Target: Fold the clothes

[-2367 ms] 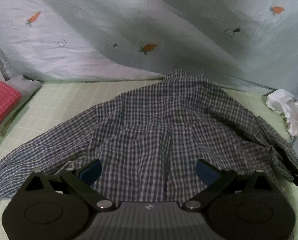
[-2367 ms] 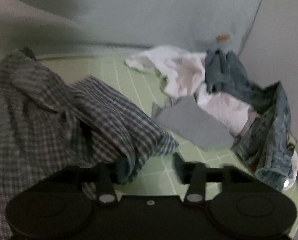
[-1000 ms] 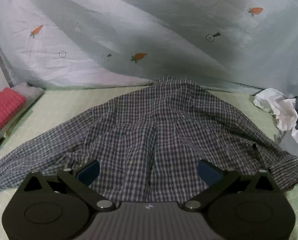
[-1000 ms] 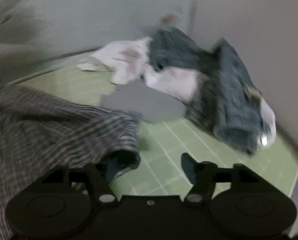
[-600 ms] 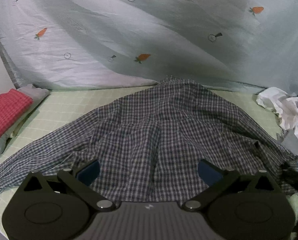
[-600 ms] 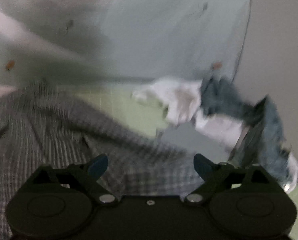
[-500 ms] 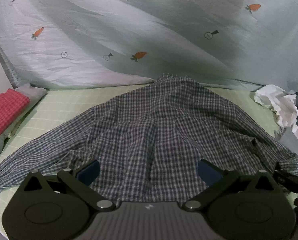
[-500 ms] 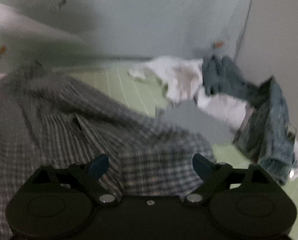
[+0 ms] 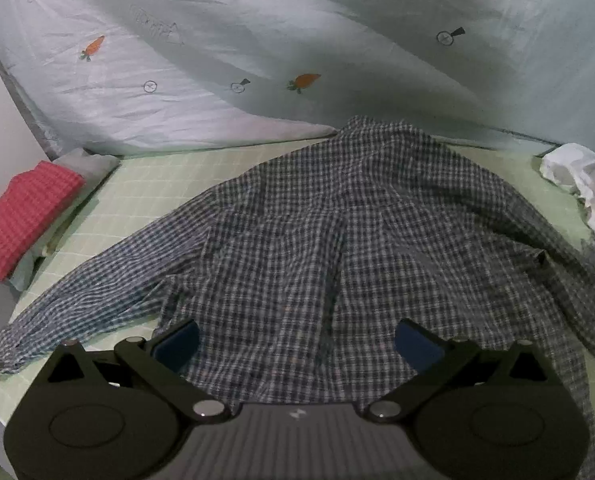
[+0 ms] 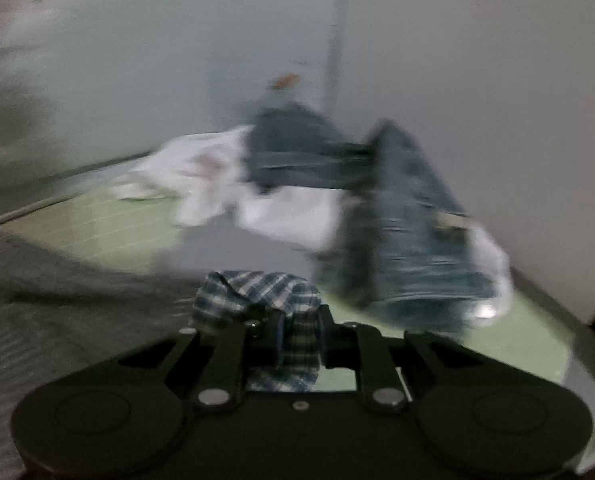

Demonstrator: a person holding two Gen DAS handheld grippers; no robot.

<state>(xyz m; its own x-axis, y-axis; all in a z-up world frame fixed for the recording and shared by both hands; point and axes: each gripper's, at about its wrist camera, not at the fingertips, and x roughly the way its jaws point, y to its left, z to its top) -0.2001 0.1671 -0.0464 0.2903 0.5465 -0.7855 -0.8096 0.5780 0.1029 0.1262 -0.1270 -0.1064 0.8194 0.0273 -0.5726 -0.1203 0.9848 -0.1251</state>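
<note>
The checked shirt point(image 9: 337, 240) lies spread out flat on the green mat point(image 9: 149, 188), with its collar end far from me and its bottom edge close to my left tool point(image 9: 297, 344). One sleeve stretches out long to the left side, and its cuff lies near the mat's edge. The other sleeve goes off to the right side.

My left tool is spread wide. Its two blue pads point(image 9: 177, 340) sit far apart, just over the bottom edge of the shirt, and nothing is between them.

My right tool point(image 10: 299, 340) is pressed together on a bunch of the checked shirt point(image 10: 273, 292). The cloth puffs up in a little lump above the pinch and hangs down below it too. The rest of the shirt runs off to the left in that view, but it is very blurry there.

Past my right tool there is a pile of other clothes. I see blue jeans point(image 10: 397, 216) on top of some white clothes point(image 10: 217, 176), and a flat gray piece point(image 10: 217, 248) lies on the mat in front of them. All of this is blurry. In the left view the white clothes point(image 9: 577, 184) show at the far right.

At the left edge of the mat there is a folded red cloth point(image 9: 25, 216) on top of a gray one point(image 9: 85, 164).

Behind everything hangs a pale sheet with little carrots point(image 9: 305, 80) on it.
</note>
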